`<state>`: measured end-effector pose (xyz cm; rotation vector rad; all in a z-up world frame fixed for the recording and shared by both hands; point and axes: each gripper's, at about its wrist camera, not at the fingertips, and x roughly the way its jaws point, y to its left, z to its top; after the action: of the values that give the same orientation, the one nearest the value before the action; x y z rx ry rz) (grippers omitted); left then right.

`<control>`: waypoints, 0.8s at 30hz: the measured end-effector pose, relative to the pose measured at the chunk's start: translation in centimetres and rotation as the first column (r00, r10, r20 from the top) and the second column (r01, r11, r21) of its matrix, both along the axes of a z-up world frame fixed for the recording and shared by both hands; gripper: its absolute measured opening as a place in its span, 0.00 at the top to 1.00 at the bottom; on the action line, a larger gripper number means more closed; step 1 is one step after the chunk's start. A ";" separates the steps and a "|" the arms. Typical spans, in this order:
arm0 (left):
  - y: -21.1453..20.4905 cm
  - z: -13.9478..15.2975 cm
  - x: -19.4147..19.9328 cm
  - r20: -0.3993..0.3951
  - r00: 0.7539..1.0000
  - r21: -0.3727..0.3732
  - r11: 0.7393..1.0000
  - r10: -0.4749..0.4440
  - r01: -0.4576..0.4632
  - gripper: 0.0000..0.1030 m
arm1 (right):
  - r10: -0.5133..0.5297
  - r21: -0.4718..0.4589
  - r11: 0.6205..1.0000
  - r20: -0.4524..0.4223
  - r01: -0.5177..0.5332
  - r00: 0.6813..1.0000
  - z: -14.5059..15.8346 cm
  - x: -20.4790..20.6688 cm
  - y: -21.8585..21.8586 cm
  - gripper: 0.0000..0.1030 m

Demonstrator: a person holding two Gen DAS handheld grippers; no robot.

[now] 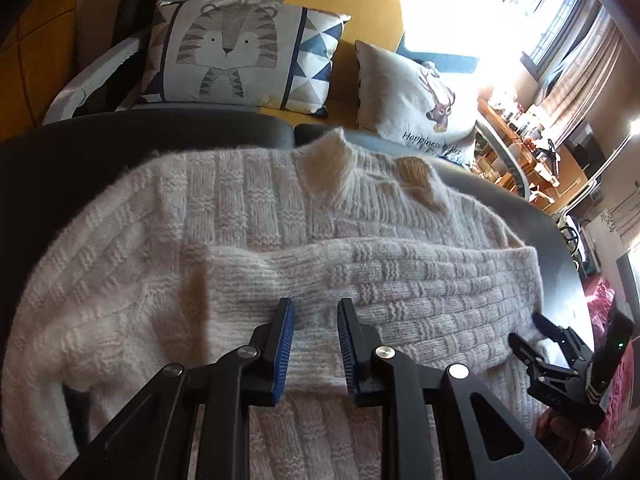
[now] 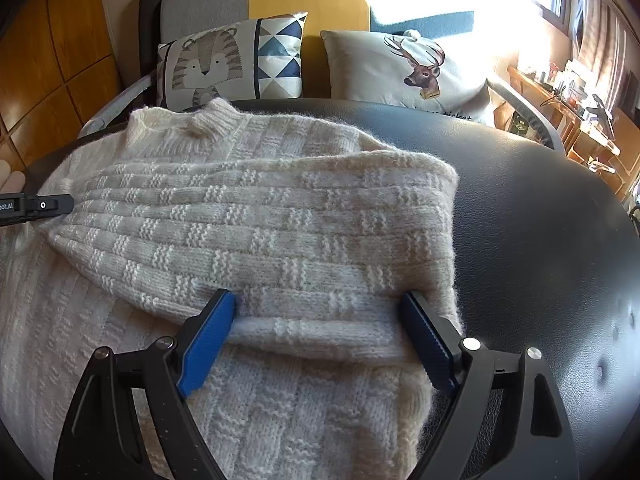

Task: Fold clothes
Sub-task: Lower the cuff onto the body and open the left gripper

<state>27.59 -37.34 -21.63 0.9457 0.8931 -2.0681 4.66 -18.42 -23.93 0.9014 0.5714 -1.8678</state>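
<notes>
Crosswise, sweater (image 2: 248, 216) sleeve lies, collar away; left tool (image 1: 316, 312) narrowly apart, right tool (image 2: 320, 312) wide.

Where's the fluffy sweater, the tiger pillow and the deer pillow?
sweater (image 2: 256, 224): right wrist view, on the folded-over sleeve.
tiger pillow (image 1: 228, 48): left wrist view, on the tiger's face.
deer pillow (image 2: 424, 72): right wrist view, on the deer's head.

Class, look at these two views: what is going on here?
A person holding a claw in each hand is folding a cream sweater on a black table. One sleeve is already folded across the body. The right claw is wide open, its pads either side of the sleeve's cuff. The left claw hovers over the sweater, slightly open, gripping nothing.
</notes>
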 end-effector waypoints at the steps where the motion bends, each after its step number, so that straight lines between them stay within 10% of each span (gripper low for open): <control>1: 0.0 -0.3 -0.1 0.004 1.000 -0.005 1.000 -0.004 0.004 0.79 | -0.001 -0.001 1.000 -0.002 0.001 1.000 0.0 0.0 0.0 0.15; 13: 1.1 0.0 0.7 -0.035 0.998 -0.043 0.997 -0.061 0.059 0.67 | -0.004 0.007 1.000 0.005 0.004 1.000 0.3 -0.1 -0.2 0.13; 18: 3.1 1.5 1.1 -0.008 0.996 -0.059 0.994 -0.090 0.090 0.11 | -0.077 0.012 0.997 0.062 0.076 0.995 2.5 0.9 0.0 0.13; 24: 4.2 0.9 1.7 0.006 0.996 -0.046 0.995 -0.084 0.084 0.10 | -0.043 -0.033 0.999 0.027 0.044 0.999 3.6 4.5 -0.5 0.13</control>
<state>29.26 -33.09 -20.72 0.9773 0.8132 -2.1477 9.18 -18.96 -20.29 0.9222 0.5068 -1.8960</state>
